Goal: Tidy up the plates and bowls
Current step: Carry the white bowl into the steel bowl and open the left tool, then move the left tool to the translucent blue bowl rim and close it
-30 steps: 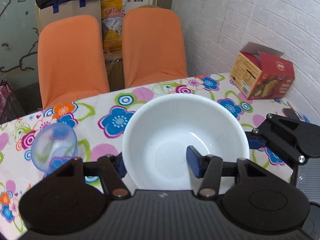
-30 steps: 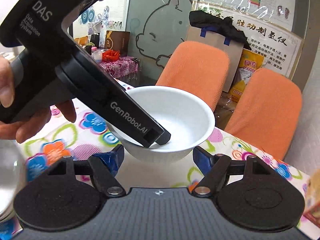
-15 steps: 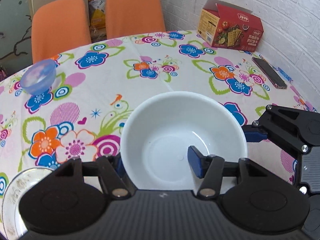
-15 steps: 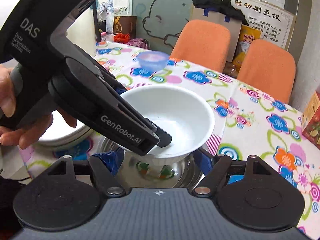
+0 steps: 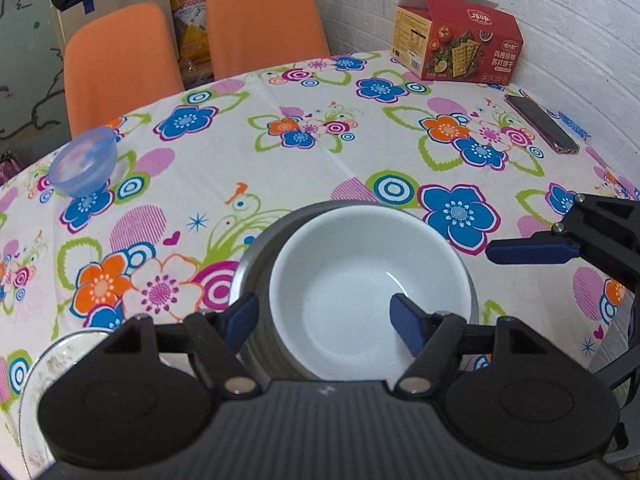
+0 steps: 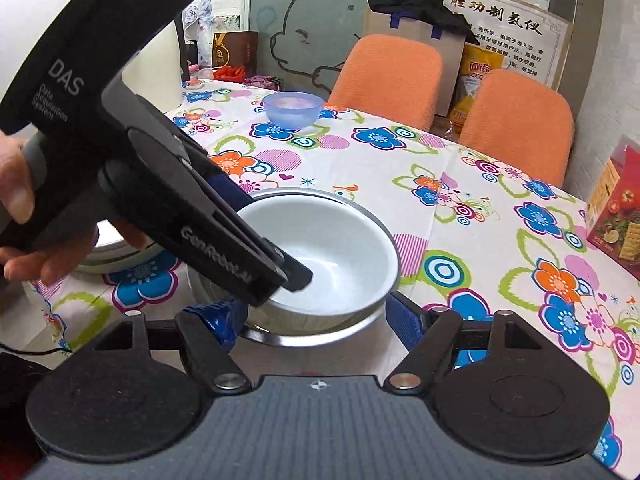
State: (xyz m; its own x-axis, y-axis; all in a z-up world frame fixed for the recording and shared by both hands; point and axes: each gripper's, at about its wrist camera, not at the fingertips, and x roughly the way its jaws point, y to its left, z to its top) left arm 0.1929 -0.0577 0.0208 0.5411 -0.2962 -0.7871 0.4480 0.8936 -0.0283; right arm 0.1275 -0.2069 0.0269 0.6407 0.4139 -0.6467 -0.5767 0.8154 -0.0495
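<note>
Between our left gripper's (image 5: 324,320) blue pads the round white ceramic bowl (image 5: 370,292) now sits nested inside a wider stainless-steel bowl (image 5: 256,256) on the flowered tablecloth (image 5: 320,152). A second ago we carried the white bowl in the air before the orange chairs (image 5: 120,64); now it is down in the metal one, and the left jaws have just been opening. One pad stands outside the near rim and the other hangs inside the bowl, with a clear gap on both sides, so the grip is released. We judge this nesting step done, and the hand should be free to back out.

Our right gripper (image 6: 316,320) sits low at the steel bowl's near side, its pads spread to either side of the rim; we cannot tell whether they touch the metal, and they grip nothing we can see.

Farther out, a small translucent blue plastic bowl (image 5: 82,166) stands alone near the table's far-left edge, and a pale plate (image 5: 48,364) lies close by on our left; both still look unsorted. A red cracker box (image 5: 460,40) and a dark phone (image 5: 540,124) lie well apart on the right.
</note>
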